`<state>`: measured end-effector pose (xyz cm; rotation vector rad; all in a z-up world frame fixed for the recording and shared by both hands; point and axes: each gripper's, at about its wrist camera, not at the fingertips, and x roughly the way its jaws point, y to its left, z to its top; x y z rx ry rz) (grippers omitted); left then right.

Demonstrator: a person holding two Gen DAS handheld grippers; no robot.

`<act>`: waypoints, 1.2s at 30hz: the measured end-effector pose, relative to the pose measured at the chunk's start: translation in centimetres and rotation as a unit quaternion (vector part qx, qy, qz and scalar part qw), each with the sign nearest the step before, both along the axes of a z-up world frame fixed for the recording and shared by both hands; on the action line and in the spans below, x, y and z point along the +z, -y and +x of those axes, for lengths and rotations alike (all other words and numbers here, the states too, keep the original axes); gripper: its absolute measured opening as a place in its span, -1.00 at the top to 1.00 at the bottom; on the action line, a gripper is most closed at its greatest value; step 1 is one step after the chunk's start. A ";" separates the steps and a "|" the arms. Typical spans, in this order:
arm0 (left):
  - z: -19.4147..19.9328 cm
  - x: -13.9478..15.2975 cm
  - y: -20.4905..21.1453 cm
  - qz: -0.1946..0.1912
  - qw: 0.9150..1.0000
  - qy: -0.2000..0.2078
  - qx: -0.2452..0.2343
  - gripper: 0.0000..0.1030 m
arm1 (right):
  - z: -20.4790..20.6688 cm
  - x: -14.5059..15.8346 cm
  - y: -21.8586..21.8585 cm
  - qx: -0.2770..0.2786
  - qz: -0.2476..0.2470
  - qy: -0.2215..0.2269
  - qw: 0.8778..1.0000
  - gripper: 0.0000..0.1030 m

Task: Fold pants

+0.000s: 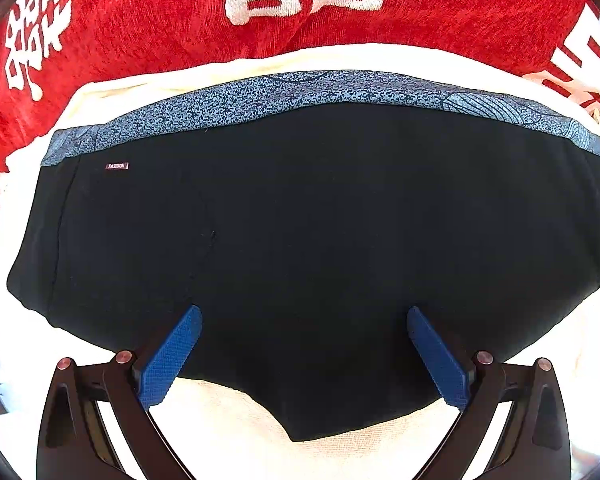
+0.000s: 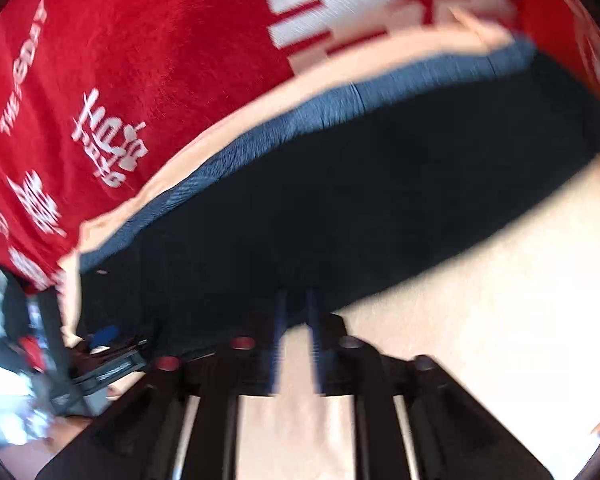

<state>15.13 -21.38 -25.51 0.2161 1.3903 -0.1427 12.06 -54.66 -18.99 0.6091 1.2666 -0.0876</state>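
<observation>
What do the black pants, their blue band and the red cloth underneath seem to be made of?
Black pants: smooth matte knit, probably cotton or synthetic. Blue band: speckled printed fabric, likely elastic. Red cloth: fuzzy, towel-like pile with white lettering.

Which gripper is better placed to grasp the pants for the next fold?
Probably left. The left gripper hangs open directly over the black pants. The right gripper, jaws nearly together, is only at their edge, and that view is blurred.
</observation>
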 end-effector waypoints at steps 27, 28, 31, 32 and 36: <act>0.0 2.2 11.9 -0.026 0.999 0.036 0.013 -1.00 | 8.4 -3.4 14.2 0.003 -0.082 0.021 0.996 0.60; -0.1 2.3 12.0 -0.023 0.999 0.037 0.011 -1.00 | 7.8 -3.6 16.7 -0.033 -0.107 0.004 0.994 0.60; 0.3 2.1 12.0 -0.018 0.999 0.035 0.007 -1.00 | 5.4 -3.1 21.2 -0.107 -0.120 -0.013 0.987 0.52; 0.4 2.1 12.1 -0.018 0.999 0.035 0.007 -1.00 | 4.4 -2.4 21.8 -0.123 -0.109 -0.012 0.986 0.46; 0.6 1.2 11.7 -0.018 0.999 0.041 0.003 -1.00 | -0.7 0.0 20.9 -0.130 -0.069 0.002 0.989 0.12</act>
